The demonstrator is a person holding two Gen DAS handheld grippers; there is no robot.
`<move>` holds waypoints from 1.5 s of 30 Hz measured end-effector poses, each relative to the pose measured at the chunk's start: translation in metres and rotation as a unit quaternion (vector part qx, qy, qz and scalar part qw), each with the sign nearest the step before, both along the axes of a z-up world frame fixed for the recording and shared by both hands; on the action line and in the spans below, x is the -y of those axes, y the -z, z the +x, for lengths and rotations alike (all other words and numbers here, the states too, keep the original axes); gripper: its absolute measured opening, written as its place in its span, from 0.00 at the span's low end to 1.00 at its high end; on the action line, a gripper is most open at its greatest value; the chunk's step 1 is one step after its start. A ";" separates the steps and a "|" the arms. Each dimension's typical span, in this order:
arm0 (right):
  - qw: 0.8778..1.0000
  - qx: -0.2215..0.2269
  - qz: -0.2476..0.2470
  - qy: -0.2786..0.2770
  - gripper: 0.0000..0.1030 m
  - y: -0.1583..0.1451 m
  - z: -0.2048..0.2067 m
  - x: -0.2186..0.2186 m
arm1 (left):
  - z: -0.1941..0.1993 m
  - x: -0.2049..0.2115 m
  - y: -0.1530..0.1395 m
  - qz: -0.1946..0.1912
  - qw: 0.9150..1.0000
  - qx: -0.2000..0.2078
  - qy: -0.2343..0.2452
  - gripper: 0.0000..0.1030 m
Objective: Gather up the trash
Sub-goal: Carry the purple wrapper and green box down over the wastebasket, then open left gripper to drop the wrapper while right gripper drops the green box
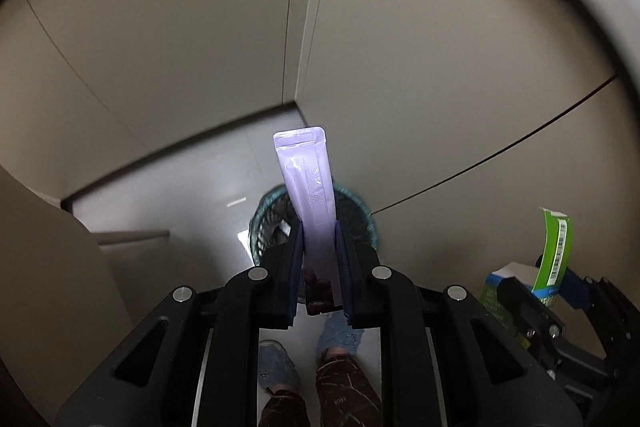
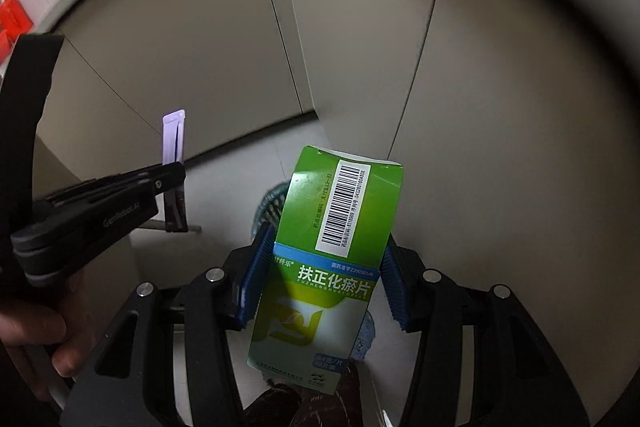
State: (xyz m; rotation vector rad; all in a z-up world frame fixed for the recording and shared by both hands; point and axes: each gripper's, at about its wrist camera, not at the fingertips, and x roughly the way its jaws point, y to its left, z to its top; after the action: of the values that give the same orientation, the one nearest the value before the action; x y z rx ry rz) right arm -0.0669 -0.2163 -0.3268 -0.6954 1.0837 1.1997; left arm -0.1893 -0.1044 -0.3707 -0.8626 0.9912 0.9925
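My left gripper [image 1: 319, 227] is shut on a pale purple sachet [image 1: 308, 179] that stands upright between its fingers. Below and behind it a teal-rimmed mesh trash bin [image 1: 360, 215] stands on the floor. My right gripper [image 2: 326, 255] is shut on a green and white medicine box [image 2: 332, 239] with a barcode label, held upright. The bin's rim [image 2: 272, 203] shows just left of the box. In the right wrist view the left gripper [image 2: 176, 179] and the sachet [image 2: 174, 139] are at the left. In the left wrist view the right gripper [image 1: 552, 283] and the box [image 1: 554, 251] are at the lower right.
Beige cabinet panels [image 1: 420, 47] rise behind the bin and form a corner. A grey glossy floor [image 1: 180, 195] lies below. The person's feet in blue shoes [image 1: 276, 367] stand under the grippers. A red object [image 2: 14, 19] sits at the far upper left.
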 end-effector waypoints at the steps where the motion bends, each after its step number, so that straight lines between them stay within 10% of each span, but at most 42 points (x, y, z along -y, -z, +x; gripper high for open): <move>1: 1.000 0.001 -0.003 0.003 0.47 0.018 0.001 -0.001 | 0.000 0.000 0.015 -0.003 1.000 0.002 -0.003 0.15; 10: 0.999 -0.007 -0.032 -0.003 0.47 0.157 0.003 -0.010 | 0.003 -0.003 0.157 -0.031 0.999 0.000 -0.014 0.15; 21: 0.998 -0.018 -0.053 -0.010 0.47 0.244 0.003 -0.031 | 0.013 -0.016 0.262 -0.059 0.998 -0.004 0.004 0.16; 28: 0.998 -0.014 -0.061 -0.015 0.47 0.255 0.003 -0.035 | 0.020 -0.012 0.274 -0.062 0.998 -0.007 0.023 0.26; 39: 0.998 -0.022 -0.056 -0.035 0.47 0.256 -0.004 -0.047 | -0.003 -0.012 0.262 -0.035 0.999 -0.027 -0.007 0.83; 45: 0.997 -0.022 -0.055 -0.050 0.48 0.264 -0.015 -0.059 | -0.030 -0.018 0.262 -0.030 0.998 -0.035 -0.038 0.93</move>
State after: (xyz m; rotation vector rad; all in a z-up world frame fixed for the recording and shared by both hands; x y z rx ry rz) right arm -0.0822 -0.1569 -0.5904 -0.8207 1.1696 1.2518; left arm -0.2189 -0.0862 -0.6329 -0.9255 1.0581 1.0683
